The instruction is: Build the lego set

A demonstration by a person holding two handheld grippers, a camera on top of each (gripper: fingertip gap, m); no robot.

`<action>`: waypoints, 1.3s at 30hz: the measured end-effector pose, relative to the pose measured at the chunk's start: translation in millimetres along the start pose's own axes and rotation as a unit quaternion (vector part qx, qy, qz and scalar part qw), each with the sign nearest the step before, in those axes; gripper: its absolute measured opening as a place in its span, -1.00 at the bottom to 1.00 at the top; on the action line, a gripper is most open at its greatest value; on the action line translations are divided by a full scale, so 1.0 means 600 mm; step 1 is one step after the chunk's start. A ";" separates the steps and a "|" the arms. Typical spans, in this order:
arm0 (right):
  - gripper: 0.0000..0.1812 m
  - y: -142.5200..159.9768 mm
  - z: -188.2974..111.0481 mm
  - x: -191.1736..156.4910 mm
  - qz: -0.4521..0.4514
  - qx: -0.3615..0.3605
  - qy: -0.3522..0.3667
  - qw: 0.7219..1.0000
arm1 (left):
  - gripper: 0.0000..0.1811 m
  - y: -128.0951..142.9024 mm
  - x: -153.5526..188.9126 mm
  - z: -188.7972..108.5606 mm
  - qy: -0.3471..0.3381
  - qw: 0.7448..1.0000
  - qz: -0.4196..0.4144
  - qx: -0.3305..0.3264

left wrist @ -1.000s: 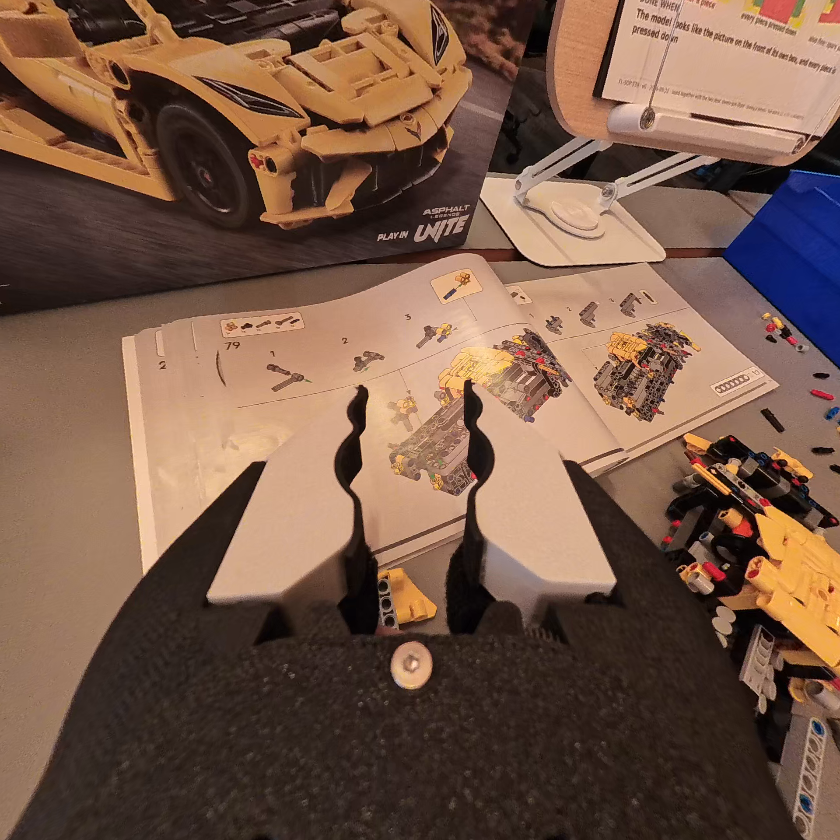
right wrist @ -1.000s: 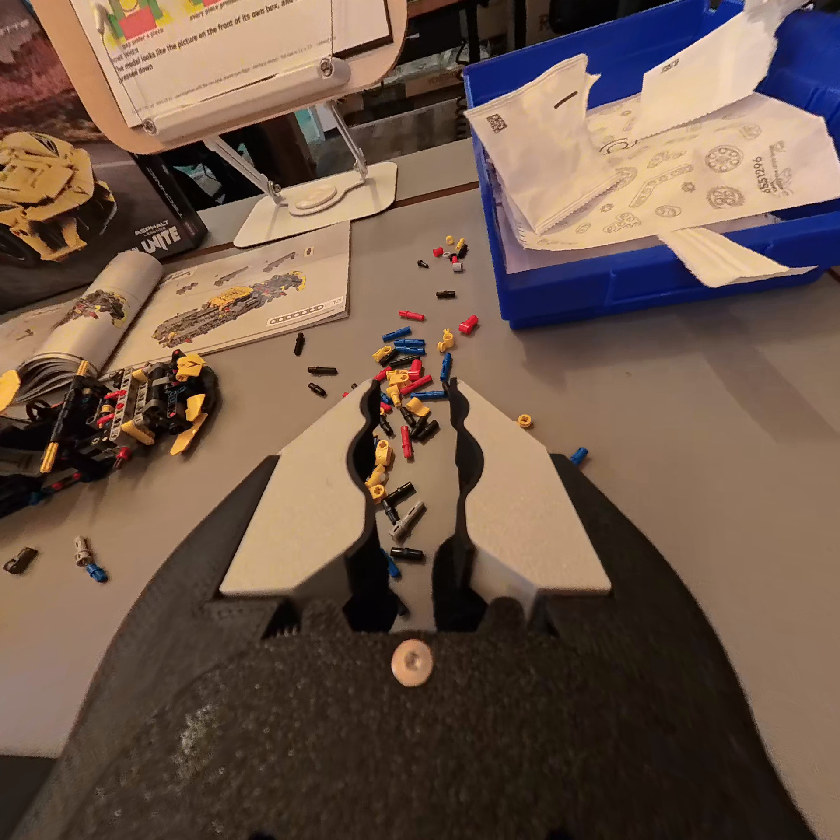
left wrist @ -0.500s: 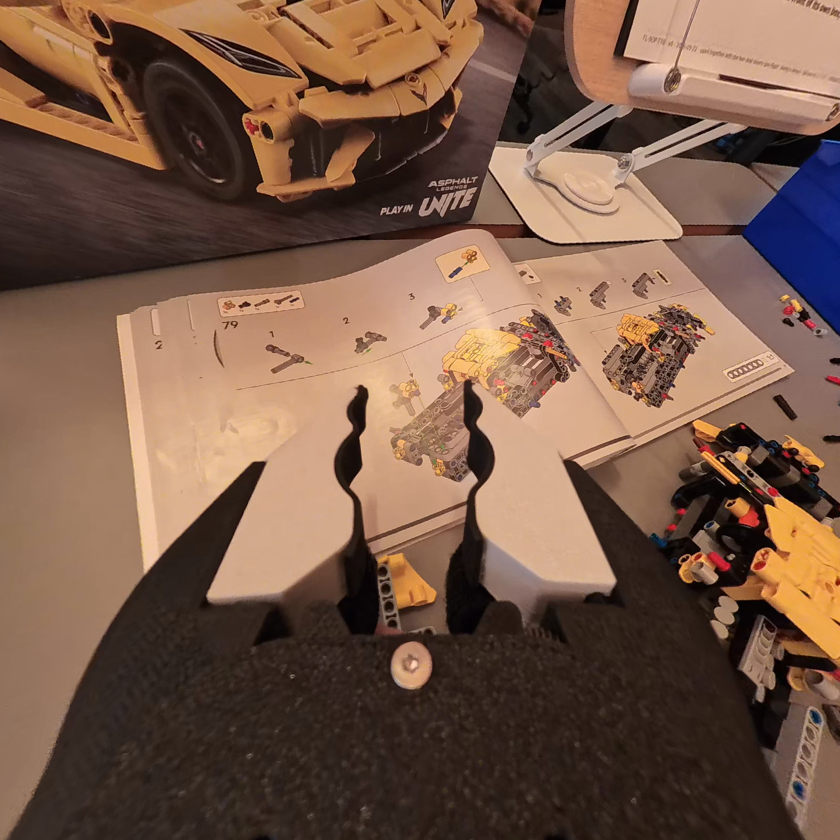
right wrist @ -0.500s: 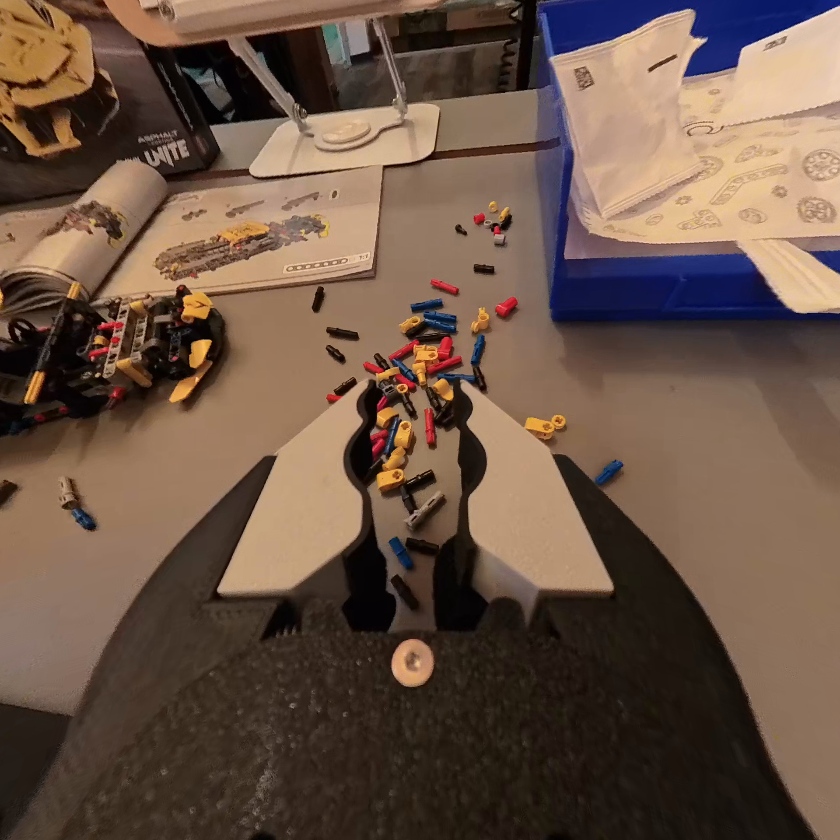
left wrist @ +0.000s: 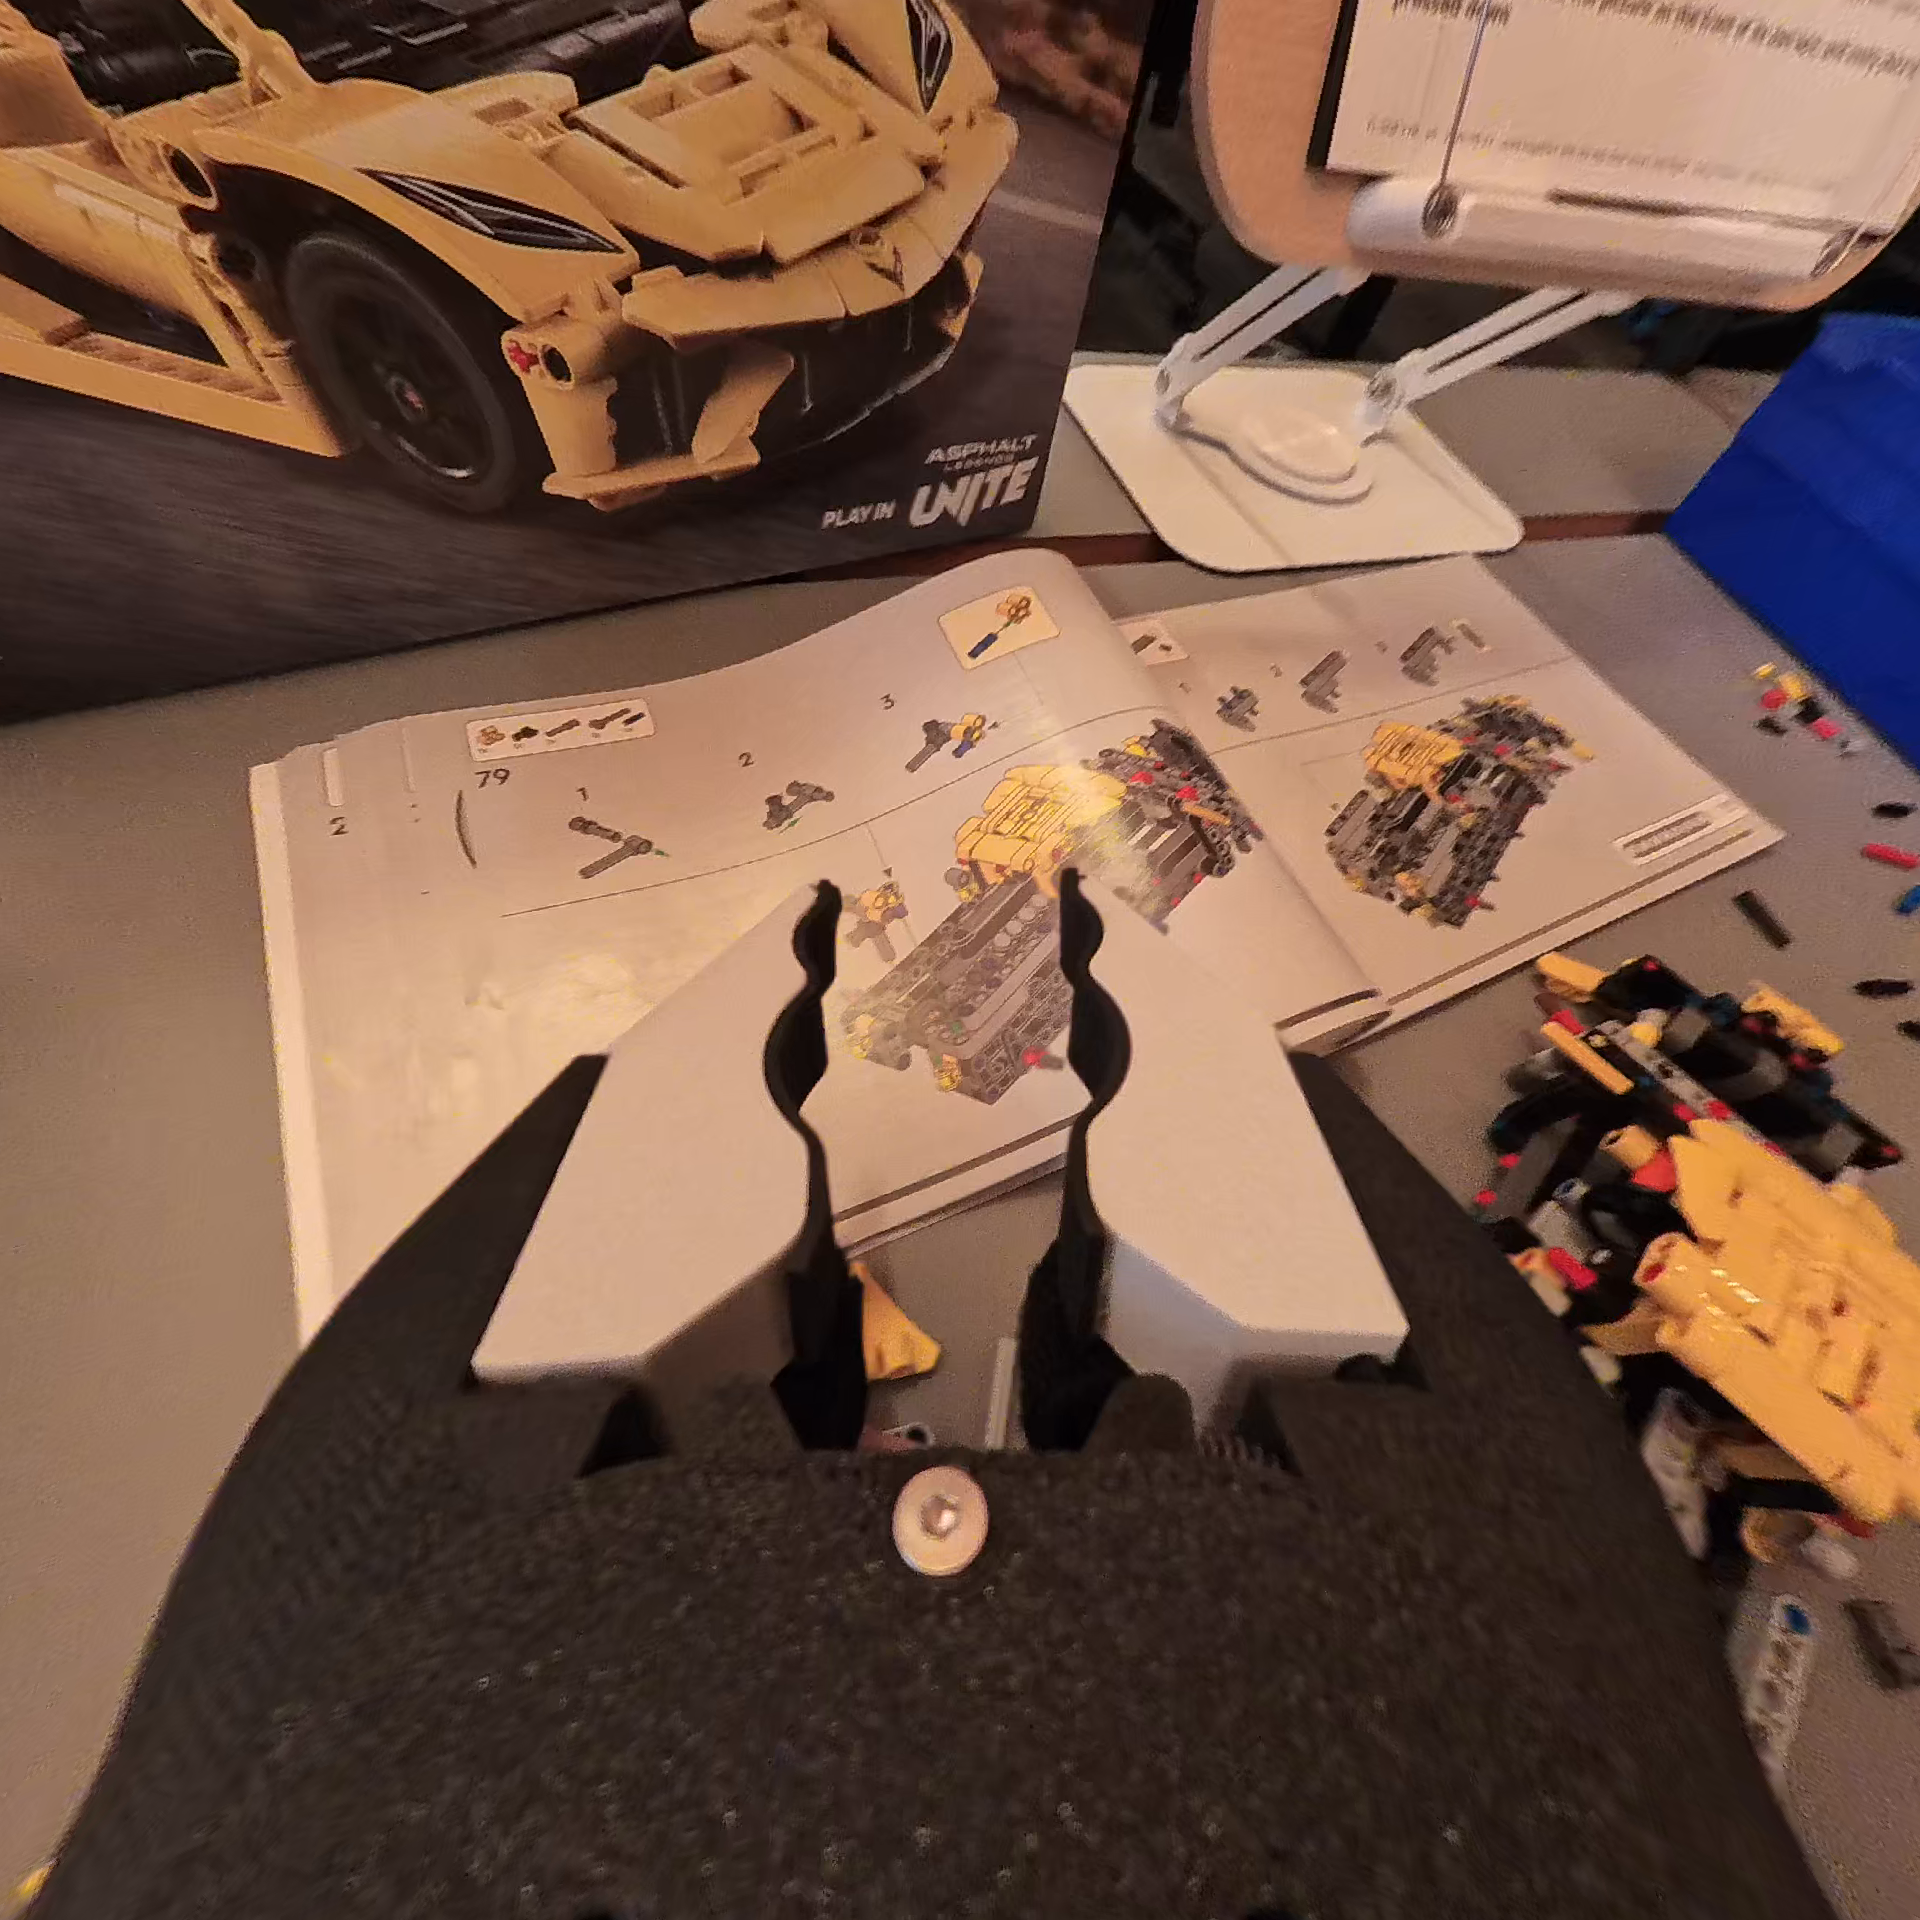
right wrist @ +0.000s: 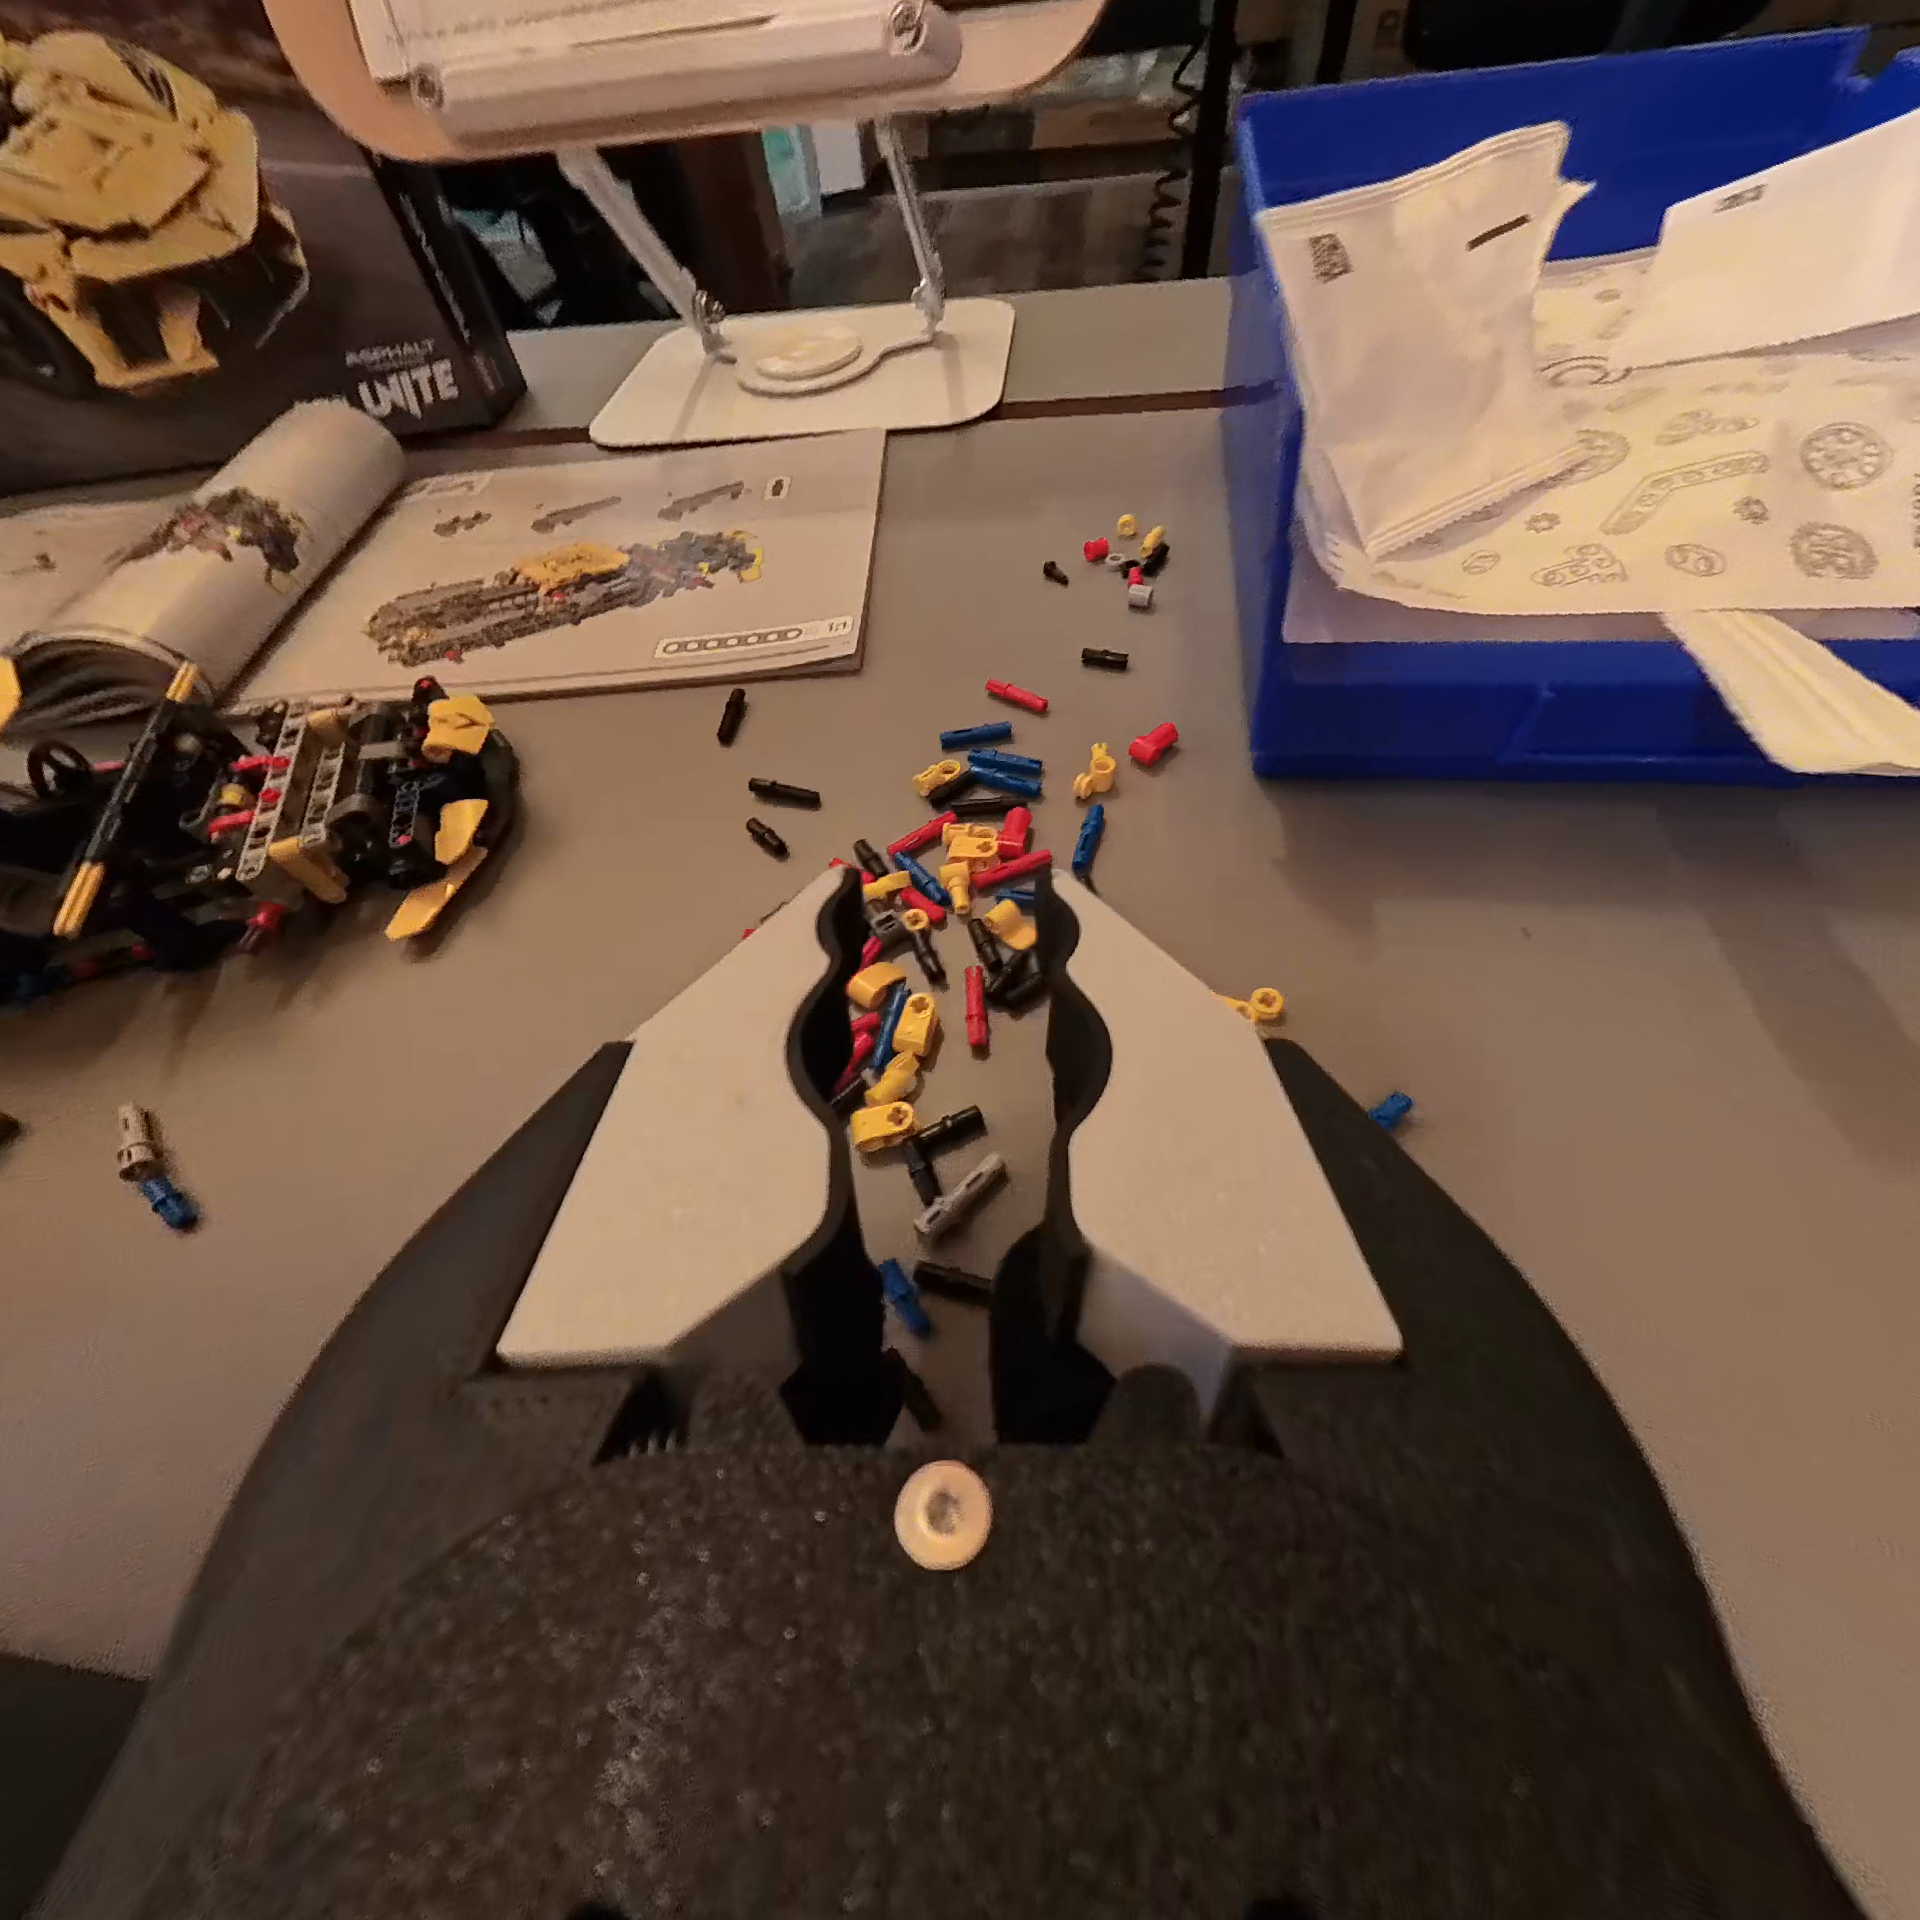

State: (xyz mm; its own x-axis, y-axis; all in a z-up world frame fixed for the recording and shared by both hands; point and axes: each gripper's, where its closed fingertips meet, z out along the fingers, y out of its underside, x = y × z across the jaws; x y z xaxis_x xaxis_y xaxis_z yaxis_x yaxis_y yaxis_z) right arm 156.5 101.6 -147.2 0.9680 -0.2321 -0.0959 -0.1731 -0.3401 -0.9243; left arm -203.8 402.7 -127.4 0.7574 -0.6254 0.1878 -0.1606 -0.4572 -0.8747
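My left gripper [left wrist: 943, 896] is open and empty, held above the open instruction booklet [left wrist: 727, 862]. The partly built yellow and black car model [left wrist: 1725, 1174] lies to its right; it also shows at the left of the right wrist view [right wrist: 270, 810]. A small yellow piece [left wrist: 891, 1340] lies on the table under the left jaws. My right gripper [right wrist: 948, 883] is open and empty, held over a scatter of small red, blue, yellow and black pins and connectors [right wrist: 956, 935] on the grey table.
The set's box [left wrist: 520, 291] stands behind the booklet. A white stand holding a sheet [right wrist: 800, 364] sits at the back. A blue bin with white paper bags [right wrist: 1558, 468] is at the right. A grey and blue pin [right wrist: 151, 1164] lies at the left. My right fingertips sit around 45 cm from my left ones. The small yellow piece [left wrist: 891, 1340] is about 11 cm from my left fingertips.
The left gripper has shifted a little over the booklet. The right gripper has moved forward and lower over the scatter of pins. Both stay open.
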 end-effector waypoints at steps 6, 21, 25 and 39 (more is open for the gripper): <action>-0.71 -0.015 -0.009 0.008 -0.004 0.036 0.017 0.999 | -0.52 0.024 -0.044 0.000 -0.046 0.998 0.002 -0.036; -0.72 -0.005 0.004 0.008 -0.043 0.013 0.039 0.998 | -0.51 0.045 -0.077 0.006 -0.041 0.996 -0.054 -0.051; -0.72 -0.005 0.003 0.009 -0.042 0.014 0.038 0.998 | -0.51 0.046 -0.072 0.005 -0.038 0.996 -0.055 -0.054; -0.73 -0.004 0.004 0.011 -0.043 0.012 0.042 0.998 | -0.52 0.049 -0.072 0.008 -0.036 0.996 -0.051 -0.058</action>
State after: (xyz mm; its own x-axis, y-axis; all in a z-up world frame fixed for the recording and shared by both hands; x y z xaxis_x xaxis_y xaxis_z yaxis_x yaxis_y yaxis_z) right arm 163.6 103.2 -146.3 0.9600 -0.2796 0.0147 -0.0845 -0.3395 -0.9368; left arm -238.3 419.4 -163.5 0.8160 -0.5270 0.2376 -0.1492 -0.5891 -0.7942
